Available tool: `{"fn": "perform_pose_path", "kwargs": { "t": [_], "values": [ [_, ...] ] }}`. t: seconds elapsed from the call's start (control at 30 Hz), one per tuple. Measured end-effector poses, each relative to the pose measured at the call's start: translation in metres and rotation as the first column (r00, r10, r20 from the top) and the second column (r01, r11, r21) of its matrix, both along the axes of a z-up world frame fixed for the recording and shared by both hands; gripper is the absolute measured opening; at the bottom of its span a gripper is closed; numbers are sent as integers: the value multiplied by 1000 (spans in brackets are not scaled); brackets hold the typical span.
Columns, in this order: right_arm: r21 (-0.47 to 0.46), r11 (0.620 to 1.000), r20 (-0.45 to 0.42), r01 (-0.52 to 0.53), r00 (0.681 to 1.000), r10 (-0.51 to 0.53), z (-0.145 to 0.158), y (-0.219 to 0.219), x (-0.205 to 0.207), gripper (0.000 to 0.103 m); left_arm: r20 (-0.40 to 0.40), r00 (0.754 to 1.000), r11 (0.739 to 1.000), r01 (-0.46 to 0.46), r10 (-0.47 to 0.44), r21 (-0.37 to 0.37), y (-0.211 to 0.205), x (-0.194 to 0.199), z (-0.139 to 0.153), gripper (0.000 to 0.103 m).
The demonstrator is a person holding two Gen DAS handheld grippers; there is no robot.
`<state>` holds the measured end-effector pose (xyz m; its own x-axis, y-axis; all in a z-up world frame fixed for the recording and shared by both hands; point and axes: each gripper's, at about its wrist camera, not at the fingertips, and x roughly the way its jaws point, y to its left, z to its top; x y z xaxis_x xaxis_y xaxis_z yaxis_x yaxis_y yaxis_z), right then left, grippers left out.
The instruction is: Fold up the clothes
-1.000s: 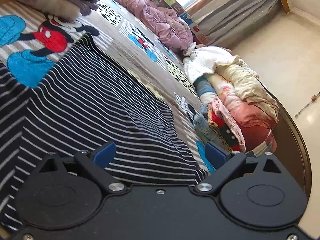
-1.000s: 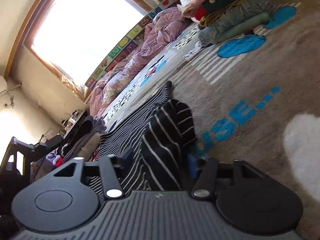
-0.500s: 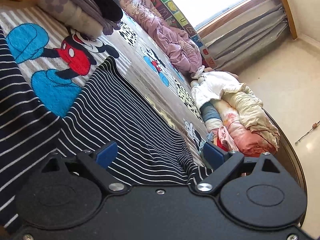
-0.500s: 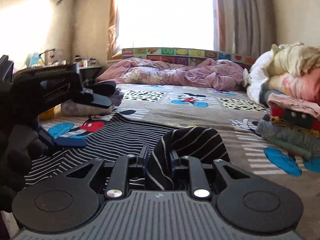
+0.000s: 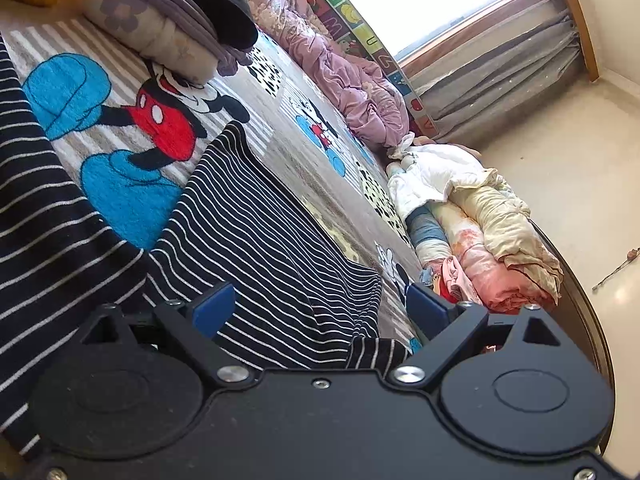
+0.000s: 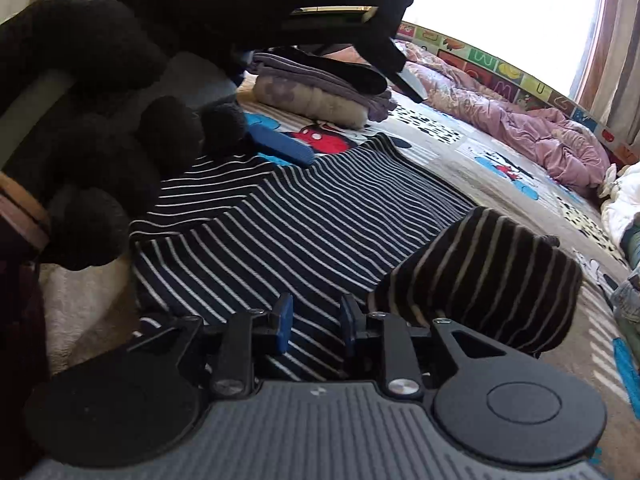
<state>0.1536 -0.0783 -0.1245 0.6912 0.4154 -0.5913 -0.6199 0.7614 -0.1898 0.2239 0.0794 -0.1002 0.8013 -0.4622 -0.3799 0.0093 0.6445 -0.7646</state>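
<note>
One striped garment [image 5: 256,232], two grippers on the bed.
Left gripper [image 5: 320,312] spread wide, released; right gripper [image 6: 314,322] opening, nothing pinched. Letters W, U at two o'clock.

The black-and-white striped knit garment [image 5: 256,236] is running off the left wrist view's left edge, its near hem lying hidden under the left claw [image 5: 320,308] body. In the right wrist view, a black-gloved hand [image 6: 92,152] is covering the garment's far left corner. The mixed-colour clothes pile [image 6: 628,240] is being cut off by the right edge.
</note>
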Motion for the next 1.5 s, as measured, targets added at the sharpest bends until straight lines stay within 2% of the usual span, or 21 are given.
{"fn": "perform_pose_path", "kwargs": {
  "t": [0.17, 0.23, 0.33, 0.4, 0.47, 0.53, 0.6, 0.7, 0.73, 0.8, 0.87, 0.97, 1.07, 1.1, 1.13, 1.17, 1.2, 1.27, 1.37, 1.5],
  "values": [
    [99, 995, -33, -6, 999, 9, 10, -15, -18, 28, 0, 1000, 1000, 9, -9, 5, -1, 0, 0, 93],
    [185, 983, -46, 7, 999, 2, 19, -34, -25, 29, -1, 1000, 1000, 11, -11, 8, -2, 0, 0, 93],
    [391, 915, -96, 104, 993, -72, 31, -79, -27, 37, -3, 1000, 1000, 18, -18, 19, -4, 0, -1, 93],
    [516, 838, -140, 177, 983, -121, 38, -109, -28, 39, -4, 1000, 999, 24, -24, 31, -7, 1, 0, 93],
    [619, 721, -219, 312, 950, -223, 31, -145, -18, 39, -5, 1000, 999, 30, -30, 42, -10, 1, 0, 93],
    [642, 615, -316, 458, 889, -332, 20, -172, -5, 41, -4, 999, 998, 35, -35, 50, -12, 1, -1, 93],
    [655, 504, -420, 562, 826, -376, 6, -193, 8, 41, -3, 999, 998, 35, -35, 51, -12, 1, -1, 93],
    [685, 328, -556, 651, 757, -343, -18, -210, 26, 41, -4, 999, 998, 31, -31, 45, -10, 1, -2, 93],
    [690, 278, -586, 668, 742, -326, -26, -211, 32, 43, -4, 1000, 999, 31, -31, 43, -10, 1, -2, 93],
    [699, 208, -624, 684, 726, -288, -38, -212, 40, 53, -4, 1000, 999, 31, -31, 39, -10, 2, -1, 93],
    [684, 182, -651, 706, 704, -286, -50, -208, 51, 57, -3, 999, 999, 37, -37, 38, -11, 2, -1, 93],
    [692, 179, -643, 700, 710, -288, -53, -200, 61, 57, -2, 999, 998, 46, -45, 40, -12, 3, -1, 93],
    [701, 157, -648, 696, 713, -266, -53, -196, 71, 56, -3, 999, 998, 50, -50, 38, -13, 4, -1, 93],
    [701, 161, -646, 694, 715, -269, -53, -194, 74, 53, -3, 999, 998, 51, -51, 38, -13, 4, -1, 93],
    [701, 166, -643, 693, 716, -271, -53, -192, 76, 39, -4, 999, 998, 54, -54, 39, -13, 4, -1, 93],
    [701, 173, -639, 692, 718, -276, -53, -190, 77, 32, -5, 998, 998, 57, -57, 39, -14, 4, -2, 93],
    [704, 180, -629, 687, 721, -290, -51, -189, 76, 31, -6, 998, 997, 60, -60, 40, -14, 4, -2, 93],
    [713, 200, -601, 672, 732, -320, -44, -187, 72, 21, -8, 998, 997, 67, -66, 42, -14, 4, -2, 93],
    [737, 219, -554, 640, 756, -349, -32, -189, 62, 17, -8, 997, 996, 77, -77, 45, -16, 4, -2, 93],
    [769, 197, -507, 608, 768, -392, -14, -200, 46, 16, -4, 996, 995, 87, -87, 55, -18, 3, -2, 93]
  ]
}}
